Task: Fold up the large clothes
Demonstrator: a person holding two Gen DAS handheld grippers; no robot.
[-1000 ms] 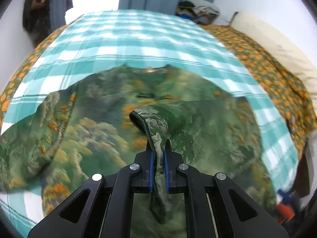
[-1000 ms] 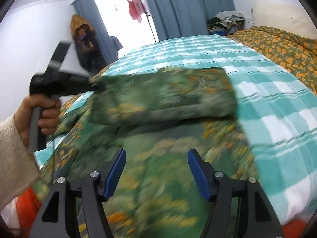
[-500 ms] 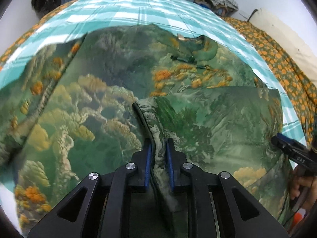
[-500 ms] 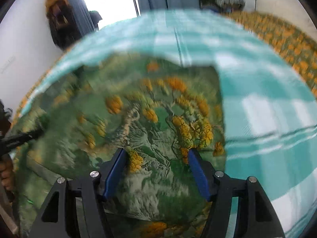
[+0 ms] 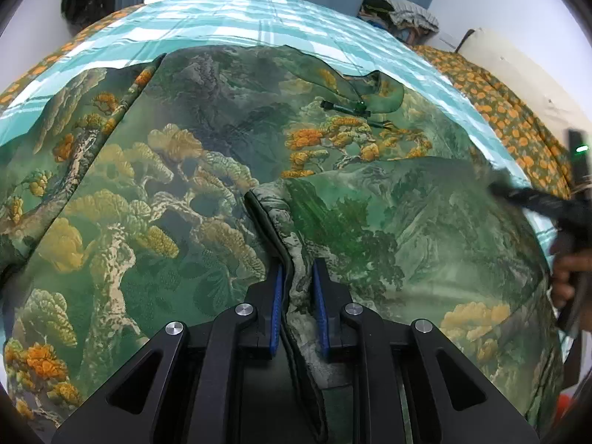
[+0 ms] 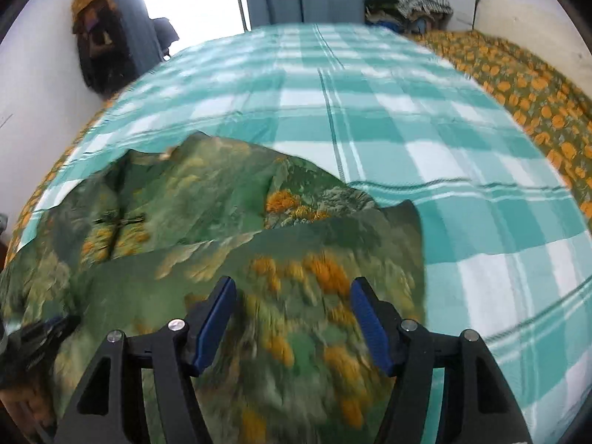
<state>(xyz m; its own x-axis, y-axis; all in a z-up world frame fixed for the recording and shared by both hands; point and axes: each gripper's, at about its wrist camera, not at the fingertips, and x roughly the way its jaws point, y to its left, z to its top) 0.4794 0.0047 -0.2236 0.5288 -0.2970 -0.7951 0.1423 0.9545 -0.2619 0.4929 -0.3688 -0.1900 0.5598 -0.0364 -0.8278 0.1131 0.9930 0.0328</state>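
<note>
A large green garment [image 5: 185,185] printed with mountains and orange trees lies spread on the bed. One sleeve [image 5: 388,222] is folded across its body. My left gripper [image 5: 299,288] sits low at the sleeve's cuff; the dark hem still runs between its blue pads, which stand slightly apart and no longer pinch it. In the right wrist view my right gripper [image 6: 292,318] hovers open over the garment [image 6: 207,192] near its right edge, with nothing between its fingers. It shows blurred at the right rim of the left wrist view, right gripper [image 5: 536,199], held by a hand [image 5: 566,277].
The garment rests on a teal-and-white checked sheet [image 6: 407,129], bare beyond and to its right. An orange-patterned blanket [image 6: 536,85] runs along the right side. A pile of clothes [image 6: 410,3] sits at the far corner, blue curtains behind it. Dark clothing [image 6: 92,37] hangs on the left wall.
My left gripper came down with the sleeve cuff, laid it on the garment's body and loosened its pads. My right gripper swept right and now looks at the garment's right edge.
</note>
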